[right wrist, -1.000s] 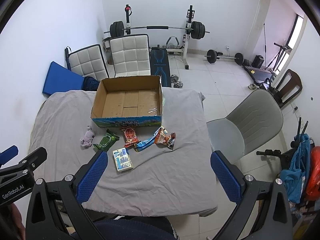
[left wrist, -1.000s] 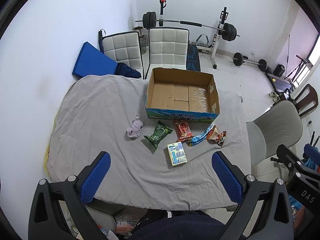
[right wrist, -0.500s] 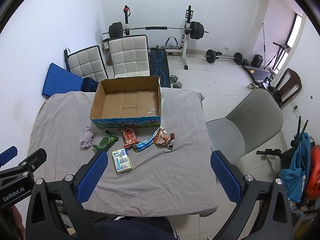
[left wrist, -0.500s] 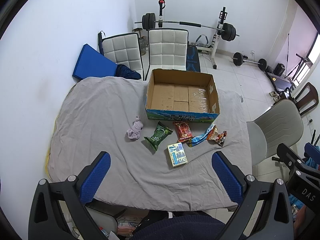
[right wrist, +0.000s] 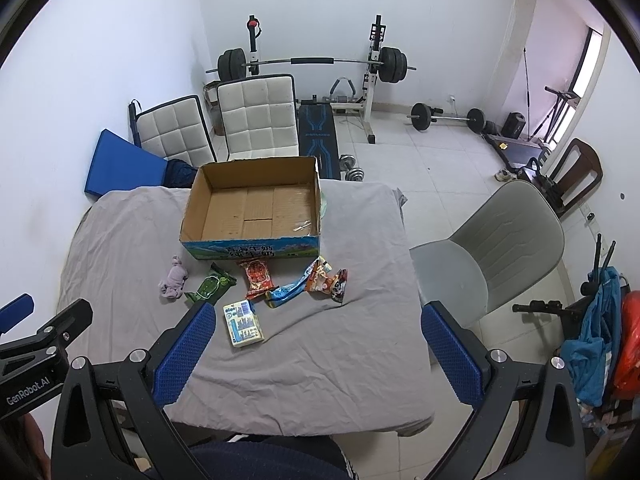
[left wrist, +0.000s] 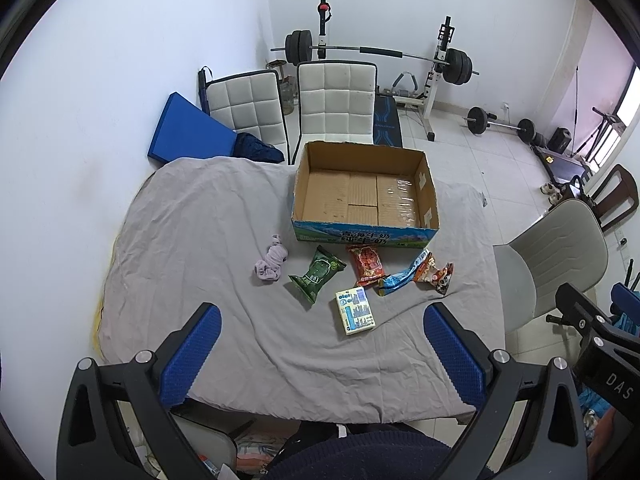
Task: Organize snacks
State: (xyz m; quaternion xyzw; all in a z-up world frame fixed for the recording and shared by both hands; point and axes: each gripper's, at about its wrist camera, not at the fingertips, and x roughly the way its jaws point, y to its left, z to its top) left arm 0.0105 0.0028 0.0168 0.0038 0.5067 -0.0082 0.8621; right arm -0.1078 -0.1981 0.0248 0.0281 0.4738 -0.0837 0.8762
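An empty cardboard box (left wrist: 362,196) (right wrist: 256,206) stands on the grey-covered table (left wrist: 180,240). In front of it lie a green packet (left wrist: 316,274) (right wrist: 210,284), a red packet (left wrist: 366,264) (right wrist: 258,274), a blue wrapper (left wrist: 400,278) (right wrist: 286,290), an orange packet (left wrist: 434,272) (right wrist: 330,282) and a small white-blue carton (left wrist: 355,310) (right wrist: 243,323). My left gripper (left wrist: 322,322) and right gripper (right wrist: 316,320) hang high above the near table edge, both open and holding nothing.
A crumpled lilac cloth (left wrist: 271,264) (right wrist: 174,280) lies left of the snacks. A grey chair (right wrist: 492,252) stands right of the table, two white chairs (left wrist: 316,110) and a barbell rack (left wrist: 380,54) behind it. A blue mat (left wrist: 186,128) leans at the wall.
Both views have shifted slightly, with the table a little lower in the frame. Nothing on the table has moved and both grippers stay open.
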